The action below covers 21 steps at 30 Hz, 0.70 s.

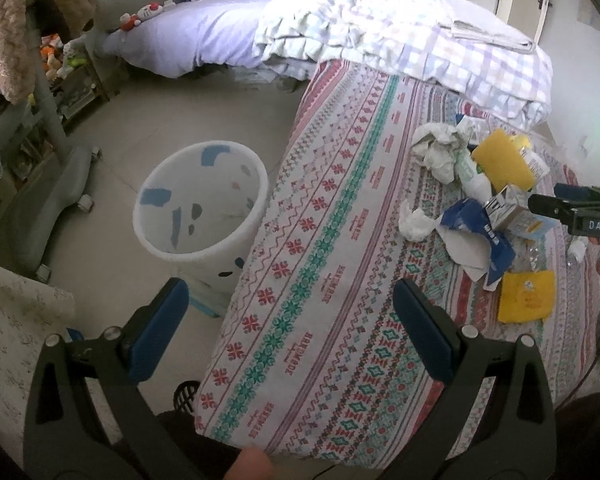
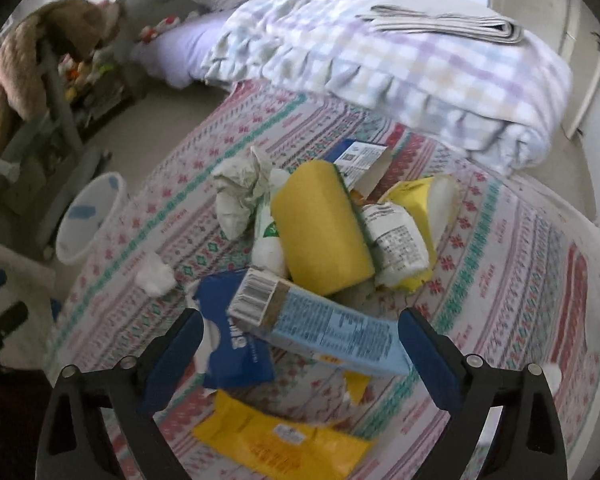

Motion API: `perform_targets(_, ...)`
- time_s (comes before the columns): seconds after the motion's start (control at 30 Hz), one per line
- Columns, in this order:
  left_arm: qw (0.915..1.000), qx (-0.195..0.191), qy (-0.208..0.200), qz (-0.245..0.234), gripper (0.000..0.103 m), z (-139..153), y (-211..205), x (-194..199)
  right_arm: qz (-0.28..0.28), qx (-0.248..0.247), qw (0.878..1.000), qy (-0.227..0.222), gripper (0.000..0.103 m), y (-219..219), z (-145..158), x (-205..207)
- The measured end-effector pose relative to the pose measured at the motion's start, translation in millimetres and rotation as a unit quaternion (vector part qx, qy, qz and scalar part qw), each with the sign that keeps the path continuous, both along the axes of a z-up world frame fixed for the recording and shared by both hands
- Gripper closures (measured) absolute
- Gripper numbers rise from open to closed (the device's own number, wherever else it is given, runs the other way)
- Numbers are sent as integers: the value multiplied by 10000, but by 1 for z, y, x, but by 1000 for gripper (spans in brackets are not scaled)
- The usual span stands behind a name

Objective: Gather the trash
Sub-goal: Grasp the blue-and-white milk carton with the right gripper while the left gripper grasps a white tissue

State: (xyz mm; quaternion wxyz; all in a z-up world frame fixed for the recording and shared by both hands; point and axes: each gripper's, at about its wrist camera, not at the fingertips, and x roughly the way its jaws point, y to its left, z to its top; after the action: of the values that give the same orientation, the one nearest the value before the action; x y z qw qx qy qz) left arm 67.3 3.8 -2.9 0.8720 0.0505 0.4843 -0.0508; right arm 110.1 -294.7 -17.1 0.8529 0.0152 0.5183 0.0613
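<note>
A pile of trash lies on a patterned cloth (image 1: 332,240): a yellow sponge-like block (image 2: 320,228), a light blue carton (image 2: 320,324), a torn dark blue wrapper (image 2: 228,344), crumpled white paper (image 2: 240,188), a small tissue (image 2: 154,274) and a yellow packet (image 2: 284,444). My right gripper (image 2: 300,344) is open, its fingers on either side of the light blue carton, just above it. My left gripper (image 1: 296,320) is open and empty over the cloth's left edge. A white trash bin (image 1: 202,208) stands on the floor left of the cloth. The right gripper (image 1: 540,202) also shows at the pile.
A folded checked quilt (image 1: 420,36) lies at the far end of the cloth. A bed with lilac sheet (image 1: 188,32) is behind. A grey wheeled chair base (image 1: 48,200) and a draped brown garment (image 1: 24,28) stand left of the bin.
</note>
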Motion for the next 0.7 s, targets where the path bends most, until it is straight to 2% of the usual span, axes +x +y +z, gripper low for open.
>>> perform_targets(0.27,9999,-4,109,-8,2,-7,-6,10,385,-211,9990,59,6,3,-21,12)
perform_targets(0.33,9999,-33,125,-35,2,-10,-8,11,452,-214,9987,92,14,4,-25,11)
perform_targets(0.4,9998,-103,166,-91,2,-14,-12,12,512,-209,9984,72,30,7,-23,9)
perform_targets(0.53,9988,-316,328,-190,2,-22,-22,18,702,-476,9964,60,45,14,-23,0)
perform_targets(0.63,9974,-474,471,-287,2,-27,-30,23,866,-814,9929,31,49,18,-28,-10)
perform_targets(0.7,9953,-685,585,-345,2,-30,-36,29,864,-1079,9904,-14,58,19,-28,-14)
